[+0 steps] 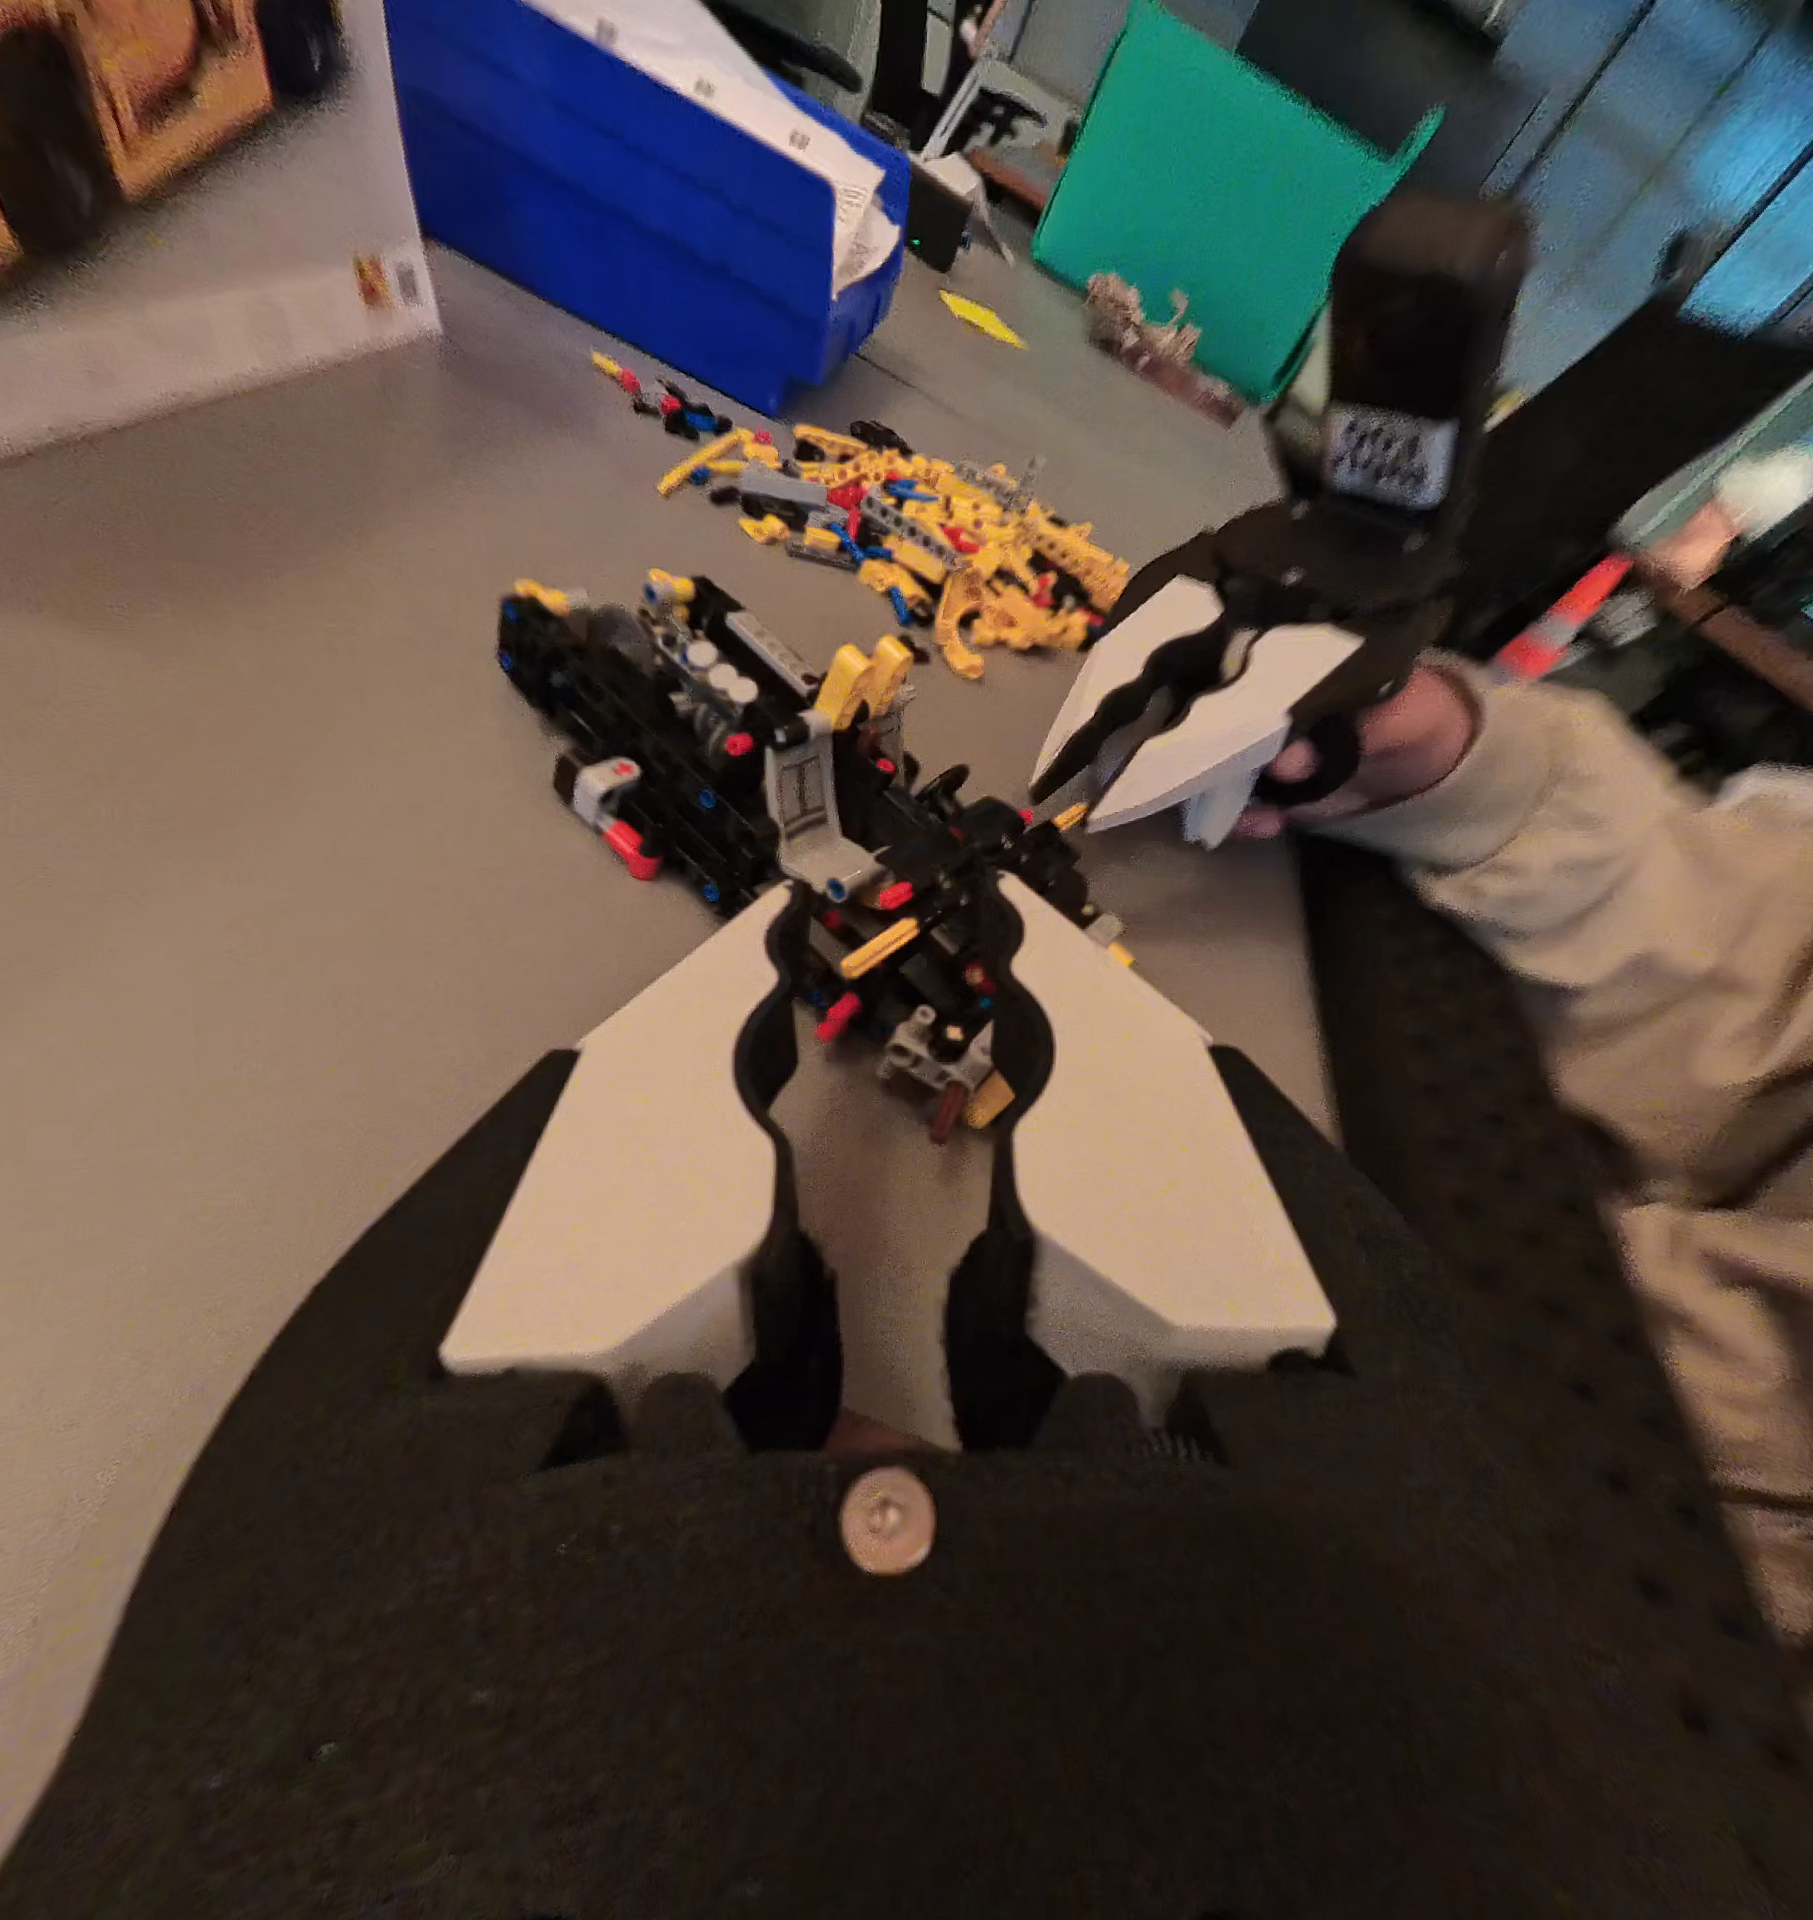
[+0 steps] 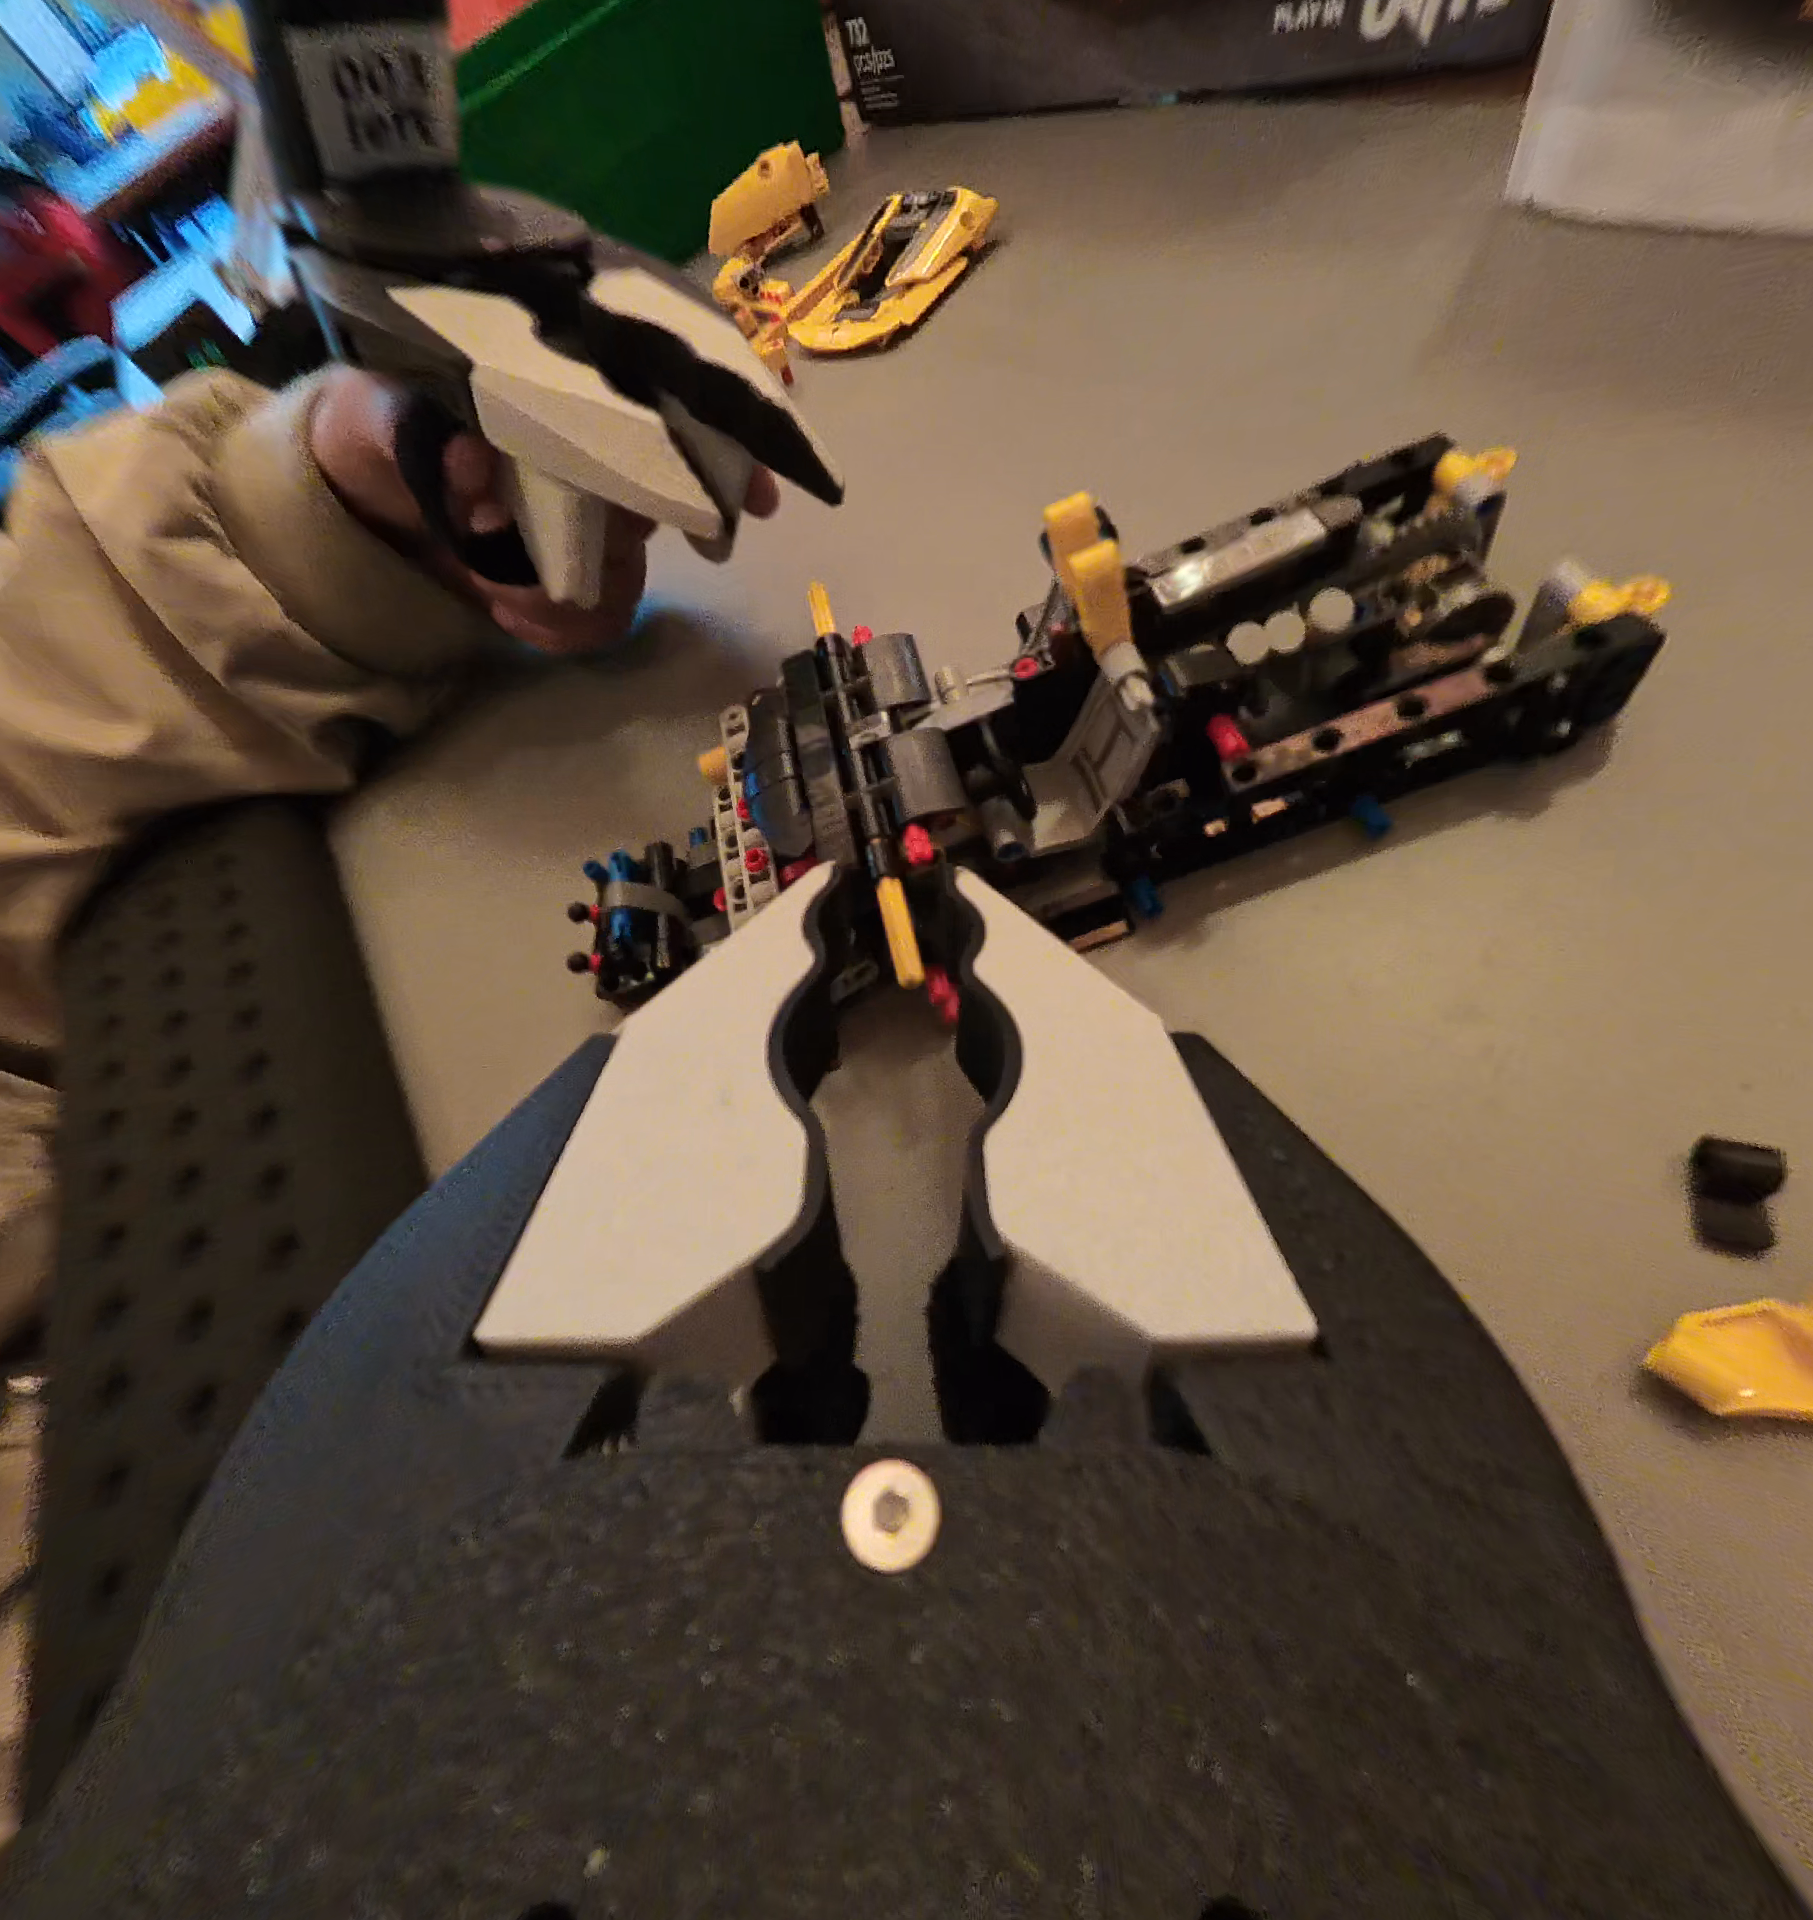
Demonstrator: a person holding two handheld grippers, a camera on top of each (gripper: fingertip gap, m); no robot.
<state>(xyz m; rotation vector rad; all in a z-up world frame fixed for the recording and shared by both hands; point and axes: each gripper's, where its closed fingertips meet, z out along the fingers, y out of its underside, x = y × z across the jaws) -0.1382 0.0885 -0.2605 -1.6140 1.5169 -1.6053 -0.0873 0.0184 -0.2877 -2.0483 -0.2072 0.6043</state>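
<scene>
The likeliest slip, as we judge it, is the black brick-built chassis (image 2: 1245, 707) skating across the grey table (image 2: 1401, 1039) or shedding a pin, because nothing braces it: the left gripper (image 1: 897, 894) has its fingers spread and empty. In the right wrist view it hangs clear of the tabletop at upper left, beside the chassis rather than on it. A push slightly off line could also bend or pop the yellow axle (image 2: 897, 930), or snag the small red pins beside it. The right gripper (image 2: 900, 878), at the centre of its own frame, has its fingers parted a little, with the axle's near end lying between the tips and gaps on both sides, so we read it as straddling, not pinching. The chassis stretches from there toward the right of that frame. A small black part (image 2: 1735, 1195) and a yellow panel (image 2: 1775, 1361) lie well apart at lower right.
</scene>
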